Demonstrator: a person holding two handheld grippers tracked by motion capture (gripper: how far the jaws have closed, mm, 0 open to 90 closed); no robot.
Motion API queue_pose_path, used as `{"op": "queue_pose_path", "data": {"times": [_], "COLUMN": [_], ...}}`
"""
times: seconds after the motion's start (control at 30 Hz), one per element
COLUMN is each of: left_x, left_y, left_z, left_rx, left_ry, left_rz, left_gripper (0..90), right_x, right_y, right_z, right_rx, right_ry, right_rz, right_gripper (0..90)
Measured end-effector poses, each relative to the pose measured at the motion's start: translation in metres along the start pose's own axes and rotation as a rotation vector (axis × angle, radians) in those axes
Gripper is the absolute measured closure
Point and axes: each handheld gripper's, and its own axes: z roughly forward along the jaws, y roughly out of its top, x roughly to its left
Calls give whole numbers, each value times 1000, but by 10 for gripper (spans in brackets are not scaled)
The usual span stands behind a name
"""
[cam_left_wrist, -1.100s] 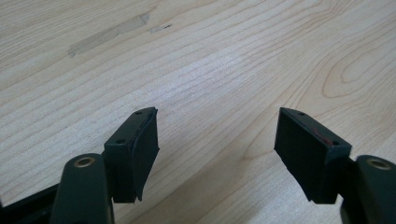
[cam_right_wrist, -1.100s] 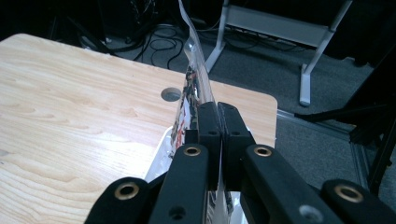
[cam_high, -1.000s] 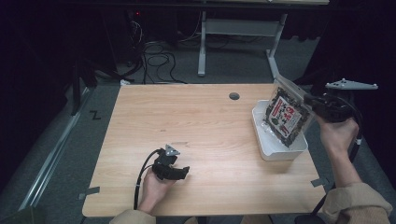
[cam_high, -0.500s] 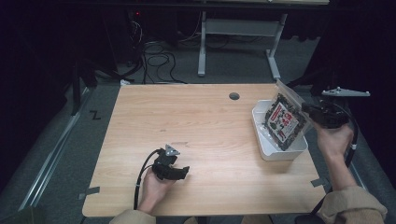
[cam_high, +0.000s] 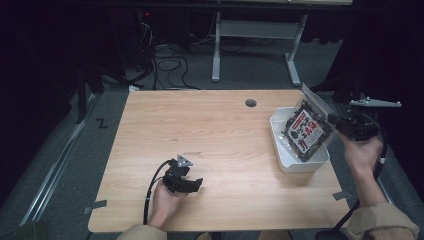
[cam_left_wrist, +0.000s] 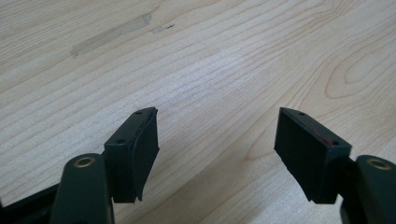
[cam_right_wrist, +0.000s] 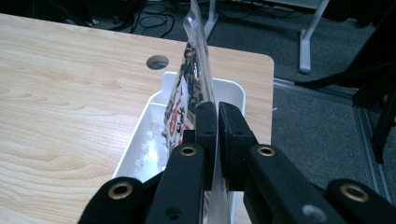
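Note:
A clear plastic bag (cam_high: 306, 127) with dark contents and a red and white label stands tilted in a white bin (cam_high: 285, 155) at the table's right edge. My right gripper (cam_high: 334, 120) is shut on the bag's right edge, and in the right gripper view the bag (cam_right_wrist: 192, 79) rises edge-on from between the closed jaws of that gripper (cam_right_wrist: 216, 112), above the bin (cam_right_wrist: 140, 154). My left gripper (cam_high: 192, 185) rests low on the table near the front edge, held by a hand. In its own view that left gripper (cam_left_wrist: 215, 140) stands open over bare wood.
The wooden table (cam_high: 200, 125) has a round cable hole (cam_high: 250, 103) near its back edge. Bits of grey tape (cam_high: 95, 206) mark its front corners. Cables and a desk frame (cam_high: 235, 30) lie on the dark floor behind.
My right gripper and the bag have dropped lower, settling the bag down into the white bin. The left gripper has not moved.

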Motion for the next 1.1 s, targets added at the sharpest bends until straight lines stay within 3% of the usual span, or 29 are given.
{"op": "queue_pose_path", "data": {"times": [0.43, 0.6, 0.9, 1.1], "left_x": [0, 0, 0, 0], "left_y": [0, 0, 0, 0], "left_z": [0, 0, -1, -1], "left_rx": [0, -1, -5, -6], "left_ry": [2, 3, 3, 3], "left_rz": [3, 2, 2, 3], "left_gripper": [311, 310, 310, 309], "right_x": [0, 0, -4, -11], "right_y": [-1, -1, -2, -6], "right_z": [2, 3, 1, -1], "right_rx": [32, 35, 31, 26], "right_ry": [-9, -18, -46, -61], "right_rz": [5, -3, -14, -2], "right_gripper": [868, 792, 569, 501]}}
